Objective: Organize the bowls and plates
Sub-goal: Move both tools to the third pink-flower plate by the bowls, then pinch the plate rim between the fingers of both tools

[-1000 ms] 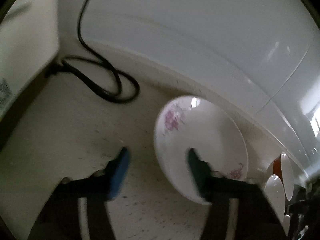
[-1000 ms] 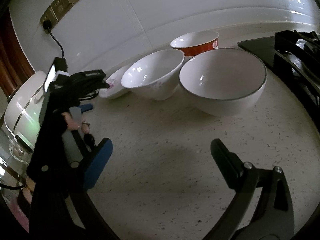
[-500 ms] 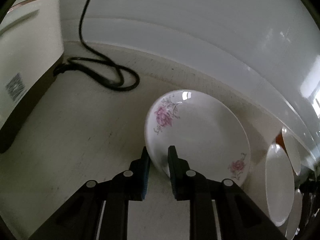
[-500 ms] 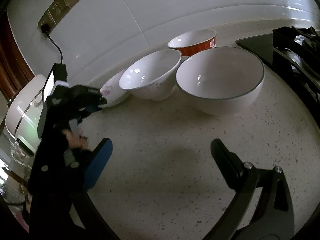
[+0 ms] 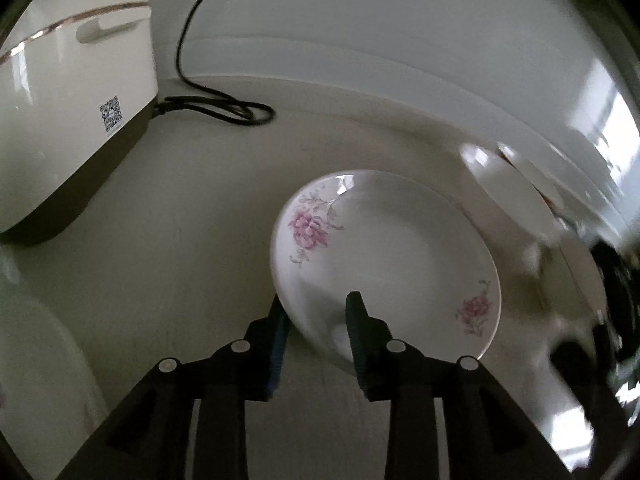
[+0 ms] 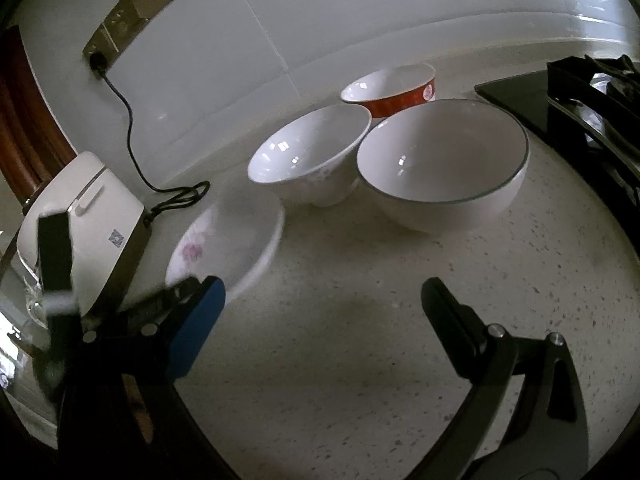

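- The left gripper [image 5: 316, 312] is straddling the near rim of the flowered plate [image 5: 392, 256], one finger under the edge and one over the inside. Its jaws are opening right now, and the pads look like they're barely on the rim, so it's more of a loose pinch than a firm grip.
- The plate is sitting tilted, its near edge raised off the speckled table [image 6: 360, 320], just beside the white rice cooker [image 5: 68, 92].
- From the right wrist view the same plate [image 6: 232, 244] is showing up blurred, right in front of the white bowl [image 6: 308, 152].
- That white bowl is touching or nearly touching the big grey-rimmed bowl [image 6: 444, 160], and the red bowl [image 6: 392, 88] is sitting behind both, near the wall.
- The right gripper [image 6: 324, 304] is hanging over bare table with its jaws spread wide and nothing between them.
- A black cord [image 6: 132, 132] is running from the wall socket down to the cooker.
- A dark stove [image 6: 580, 108] is filling the far right.
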A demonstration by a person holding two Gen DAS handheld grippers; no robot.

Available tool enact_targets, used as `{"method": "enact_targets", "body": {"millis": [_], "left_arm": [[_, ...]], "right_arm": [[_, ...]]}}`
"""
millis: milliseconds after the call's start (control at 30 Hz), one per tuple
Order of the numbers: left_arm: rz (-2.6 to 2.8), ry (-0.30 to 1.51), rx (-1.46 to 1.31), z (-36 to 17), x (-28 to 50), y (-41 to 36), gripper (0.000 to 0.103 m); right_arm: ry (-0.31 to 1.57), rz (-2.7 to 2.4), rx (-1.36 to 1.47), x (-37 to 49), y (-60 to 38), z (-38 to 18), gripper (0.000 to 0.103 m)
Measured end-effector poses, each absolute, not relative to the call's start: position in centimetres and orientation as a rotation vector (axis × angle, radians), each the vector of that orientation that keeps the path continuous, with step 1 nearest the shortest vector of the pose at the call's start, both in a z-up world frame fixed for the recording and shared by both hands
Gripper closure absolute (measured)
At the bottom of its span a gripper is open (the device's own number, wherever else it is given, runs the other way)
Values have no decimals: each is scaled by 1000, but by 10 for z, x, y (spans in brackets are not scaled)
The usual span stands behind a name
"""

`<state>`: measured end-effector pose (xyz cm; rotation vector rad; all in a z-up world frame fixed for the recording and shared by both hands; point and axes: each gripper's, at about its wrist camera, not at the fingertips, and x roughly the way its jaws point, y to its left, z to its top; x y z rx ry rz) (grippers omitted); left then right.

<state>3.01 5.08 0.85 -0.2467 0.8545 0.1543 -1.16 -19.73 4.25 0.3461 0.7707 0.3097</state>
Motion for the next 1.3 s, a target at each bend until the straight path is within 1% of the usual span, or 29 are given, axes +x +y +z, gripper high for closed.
{"method": "enact_targets", "body": {"millis": [133,233,267,300,367,433,500,633,667,800,833,967,1000,1033,1067,1133,1167,1200,1233,1300], "left_arm": [[68,854,-240,7,-1,40,72],[9,847,-280,6,-9,42,71],[-15,840,-329,6,-12,47,64],[-27,829,-367,5,-11,53,51],[-4,794,-445,8,-14,64,36],[1,779,-487,8,-12,69,36],[6,771,-498,8,-8,68,36],[10,773,-476,8,1,62,35],[8,773,-476,7,1,62,34],[-23,769,-489,7,3,63,25],[-26,774,-477,7,4,61,24],[-27,812,-392,8,11,48,15],[-24,816,-382,8,12,47,15],[-20,819,-373,9,12,46,15],[-21,817,-375,8,12,46,15],[-23,803,-401,8,9,51,18],[-10,799,-408,8,9,53,26],[11,796,-411,7,8,55,38],[24,794,-414,7,7,56,44],[17,797,-435,5,7,59,73]], "right_arm": [[764,324,357,-13,-199,44,4],[766,329,387,-12,-203,43,4],[767,331,393,-12,-203,43,4],[768,334,398,-12,-204,43,4],[771,346,397,-10,-203,42,4],[775,365,385,-10,-199,42,5],[780,369,368,-10,-196,42,14],[805,381,370,-7,-194,39,21],[808,384,367,-7,-194,39,25],[847,393,349,-3,-189,36,40],[862,396,346,-1,-186,35,40],[875,407,347,6,-183,32,46],[879,414,345,7,-182,31,49],[882,426,345,8,-181,30,50],[885,439,345,8,-180,30,53],[893,444,349,9,-180,28,63],[898,443,353,10,-180,27,69],[902,443,356,11,-180,26,71],[903,442,355,11,-180,25,71],[903,442,356,11,-180,24,72]]}}
